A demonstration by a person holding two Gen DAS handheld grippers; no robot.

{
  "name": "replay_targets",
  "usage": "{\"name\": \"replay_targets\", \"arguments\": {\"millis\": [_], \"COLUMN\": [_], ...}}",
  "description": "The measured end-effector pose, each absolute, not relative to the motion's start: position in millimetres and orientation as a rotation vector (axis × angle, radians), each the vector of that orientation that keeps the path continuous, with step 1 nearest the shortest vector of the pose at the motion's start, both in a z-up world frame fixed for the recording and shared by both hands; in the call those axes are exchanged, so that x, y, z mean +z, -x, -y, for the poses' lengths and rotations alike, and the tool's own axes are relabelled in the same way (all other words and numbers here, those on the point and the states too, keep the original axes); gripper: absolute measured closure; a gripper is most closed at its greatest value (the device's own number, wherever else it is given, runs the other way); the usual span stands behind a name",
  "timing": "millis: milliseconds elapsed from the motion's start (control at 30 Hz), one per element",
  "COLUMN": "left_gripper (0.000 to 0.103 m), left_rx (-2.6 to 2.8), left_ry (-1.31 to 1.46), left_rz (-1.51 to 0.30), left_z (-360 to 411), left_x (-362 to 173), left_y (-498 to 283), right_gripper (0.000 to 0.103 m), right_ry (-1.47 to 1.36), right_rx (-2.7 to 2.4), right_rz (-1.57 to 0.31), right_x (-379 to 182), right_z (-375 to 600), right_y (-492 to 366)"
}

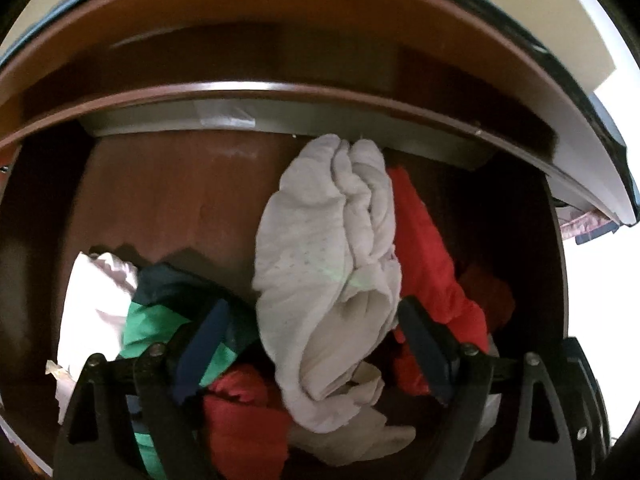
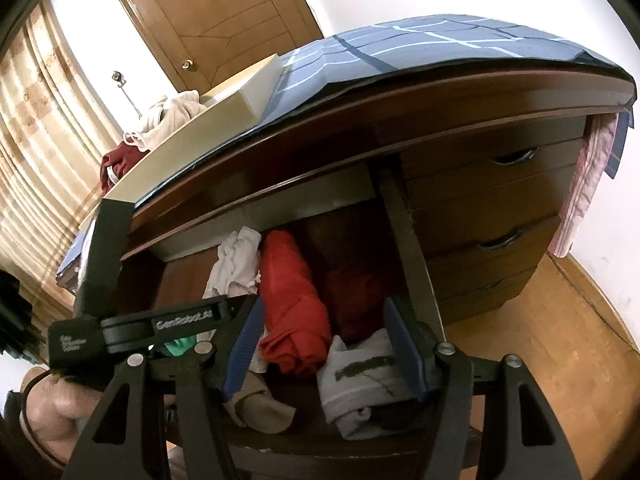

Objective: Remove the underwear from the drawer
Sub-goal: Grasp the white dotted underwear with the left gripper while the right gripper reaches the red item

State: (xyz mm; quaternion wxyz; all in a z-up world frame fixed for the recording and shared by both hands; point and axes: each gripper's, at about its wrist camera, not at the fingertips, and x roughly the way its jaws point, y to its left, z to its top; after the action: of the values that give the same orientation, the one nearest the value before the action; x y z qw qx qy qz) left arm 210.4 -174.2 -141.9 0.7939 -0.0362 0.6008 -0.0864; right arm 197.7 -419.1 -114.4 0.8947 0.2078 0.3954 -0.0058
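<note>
The brown drawer [image 1: 160, 200] stands open with several pieces of underwear in it. In the left wrist view a pale white piece [image 1: 328, 248] lies in the middle, a red piece [image 1: 432, 256] to its right, a green and navy piece [image 1: 160, 312] and a white one [image 1: 92, 304] to its left. My left gripper [image 1: 316, 320] is open, its fingers on either side of the pale piece, low over the pile. My right gripper [image 2: 324, 340] is open above the drawer's front, with the red roll [image 2: 292, 304] and a grey-white piece [image 2: 360, 380] between its fingers. The left gripper's body [image 2: 132, 320] shows at left.
The dresser top [image 2: 400, 92] carries a blue checked cloth [image 2: 400, 44] and a cream box [image 2: 208, 120] with clothes [image 2: 160, 124] behind it. Closed drawers [image 2: 500, 184] stand to the right, a striped cloth [image 2: 588, 176] hangs off the corner. Wooden floor [image 2: 540, 340] lies right.
</note>
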Motion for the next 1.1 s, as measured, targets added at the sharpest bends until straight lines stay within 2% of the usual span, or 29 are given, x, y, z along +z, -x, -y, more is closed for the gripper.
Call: {"name": "replay_targets", "arguments": {"millis": [67, 133, 200, 267, 400, 700, 1033, 1100], "left_gripper": [0.016, 0.022, 0.033, 0.036, 0.054, 0.072, 0.076, 0.077], "left_rx": [-0.173, -0.178, -0.207, -0.204, -0.223, -0.284, -0.296, -0.297], "left_ry": [0.068, 0.064, 0.08, 0.112, 0.176, 0.152, 0.106, 0.103], "left_rz": [-1.305, -1.308, -1.316, -1.326, -1.329, -1.322, -1.304, -1.301], "left_z": [177.8, 180.3, 180.8, 175.5, 160.5, 140.3, 118.9, 136.8], "left_x": [-144.0, -144.8, -147.0, -148.8, -151.6, -151.3, -139.4, -138.7], "left_y": [-213.8, -215.6, -216.8, -218.2, -219.3, -222.5, -215.0, -212.3], "right_gripper": [0.039, 0.039, 0.039, 0.039, 0.039, 0.039, 0.039, 0.039], "right_ry": [-0.434, -0.432, -0.429, -0.434, -0.428, -0.399, -0.389, -0.384], "right_rx": [-0.006, -0.004, 0.0, 0.007, 0.011, 0.012, 0.01, 0.007], "right_rz": [-0.815, -0.808, -0.807, -0.809, -0.813, -0.867, -0.939, -0.95], "right_x": [-113.4, -112.5, -112.7, -113.1, -113.0, -119.5, -131.0, -132.7], "right_z": [421.2, 422.1, 423.1, 423.2, 422.2, 412.9, 404.7, 404.9], "right_y": [-196.1, -194.9, -194.6, -194.6, -196.0, -212.3, -231.2, -232.7]}}
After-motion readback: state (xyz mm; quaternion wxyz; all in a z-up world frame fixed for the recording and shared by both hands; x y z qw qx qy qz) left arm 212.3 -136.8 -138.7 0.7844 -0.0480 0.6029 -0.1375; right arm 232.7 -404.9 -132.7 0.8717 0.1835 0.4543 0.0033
